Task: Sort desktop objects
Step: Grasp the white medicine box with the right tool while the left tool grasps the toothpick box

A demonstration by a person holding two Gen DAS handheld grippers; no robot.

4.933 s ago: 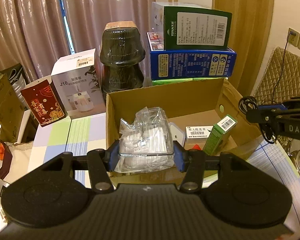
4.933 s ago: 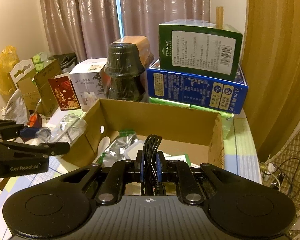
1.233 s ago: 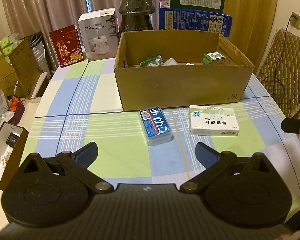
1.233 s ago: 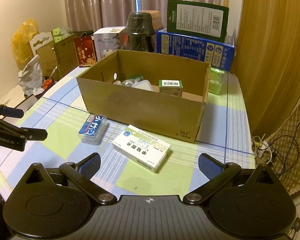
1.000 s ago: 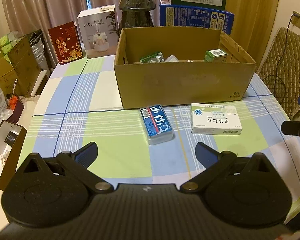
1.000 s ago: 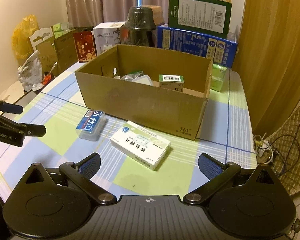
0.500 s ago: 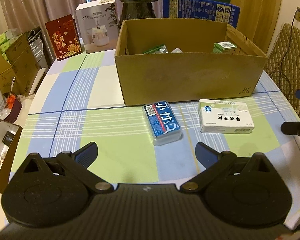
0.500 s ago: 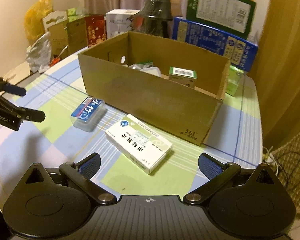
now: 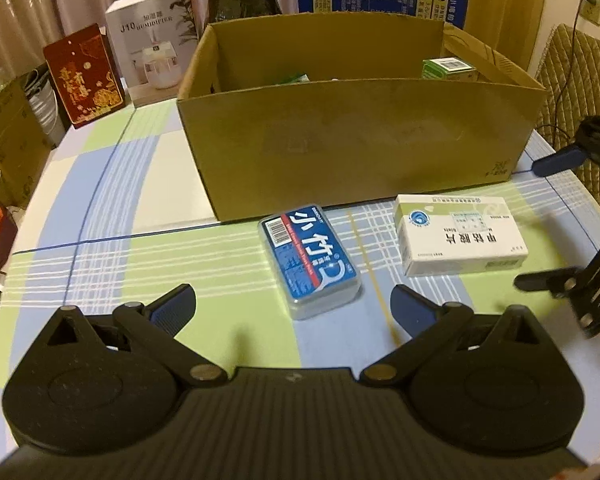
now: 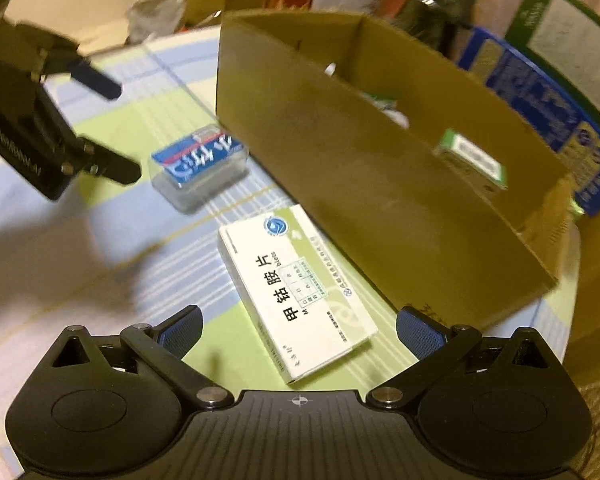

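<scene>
White-and-green rectangular medicine box (image 10: 296,292) lies flat before my spread right gripper (image 10: 298,328), long axis running eleven to five, beside the brown cardboard carton (image 10: 380,184); my left gripper (image 9: 292,306) gapes too.

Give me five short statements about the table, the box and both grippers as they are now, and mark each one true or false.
1. The left gripper is open and holds nothing. True.
2. The right gripper is shut on the white medicine box. False: its jaws are spread wide and the box lies on the table.
3. The blue-labelled clear case lies on the tablecloth in front of the cardboard box. True.
4. The cardboard box is empty. False: a small green carton shows inside.
5. The white medicine box stands upright. False: it lies flat.
</scene>
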